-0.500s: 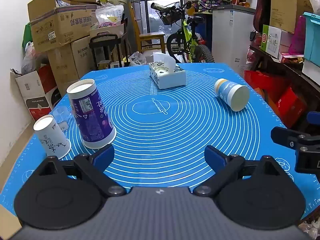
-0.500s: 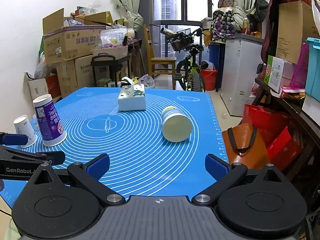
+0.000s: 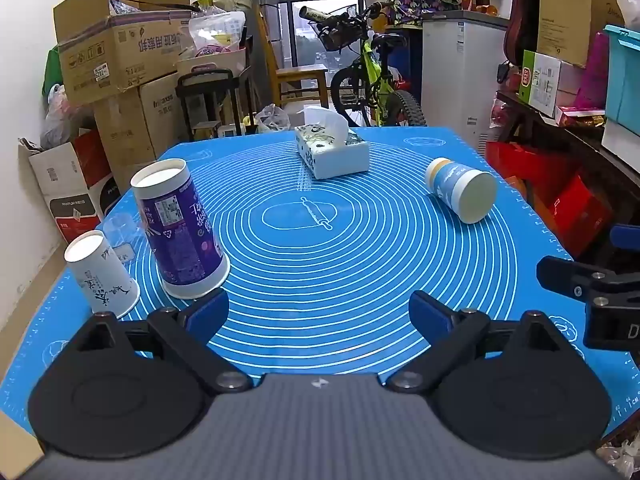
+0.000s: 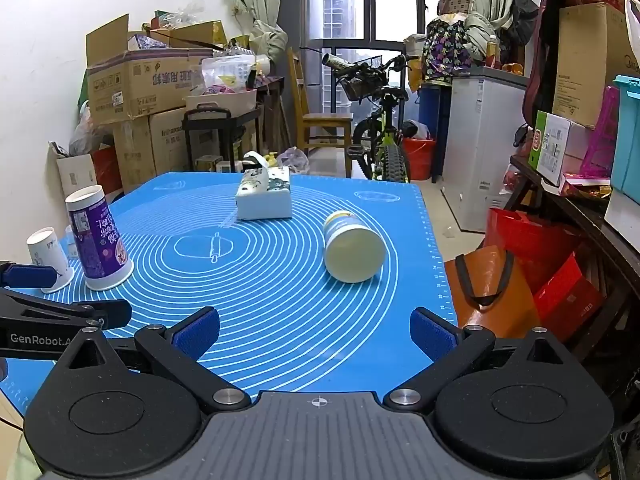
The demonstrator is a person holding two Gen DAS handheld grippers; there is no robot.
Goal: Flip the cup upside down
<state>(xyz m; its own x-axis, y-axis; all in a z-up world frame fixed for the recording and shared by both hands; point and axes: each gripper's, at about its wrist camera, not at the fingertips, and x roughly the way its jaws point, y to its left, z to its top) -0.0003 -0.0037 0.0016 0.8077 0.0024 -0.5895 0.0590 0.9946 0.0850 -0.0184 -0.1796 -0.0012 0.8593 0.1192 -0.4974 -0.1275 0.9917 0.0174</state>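
Blue-and-white paper cup [image 4: 352, 250] lies on its side on the right half of the blue baking mat [image 3: 360, 280], its flat bottom turned toward the cameras and its mouth pointing away toward the far edge. Not yet flipped.

Right tongs [image 4: 315, 330] spread wide, holding nothing, well short of the cup. Left tongs [image 3: 319, 312] likewise spread and empty, near the purple cup [image 3: 178, 228].

Judgement on the step: approach with the right tongs, close across the cup's round wall near its middle, squeeze lightly since paper crushes, then rotate until the mouth faces down and set it on the mat. It may roll if nudged before the grip closes.

Count: three paper cups in all. The purple one and a small white one [image 3: 100, 274] stand mouth-down at left. One tissue box [image 3: 332, 152] sits beyond the mat's centre. One tabletop, one mat.
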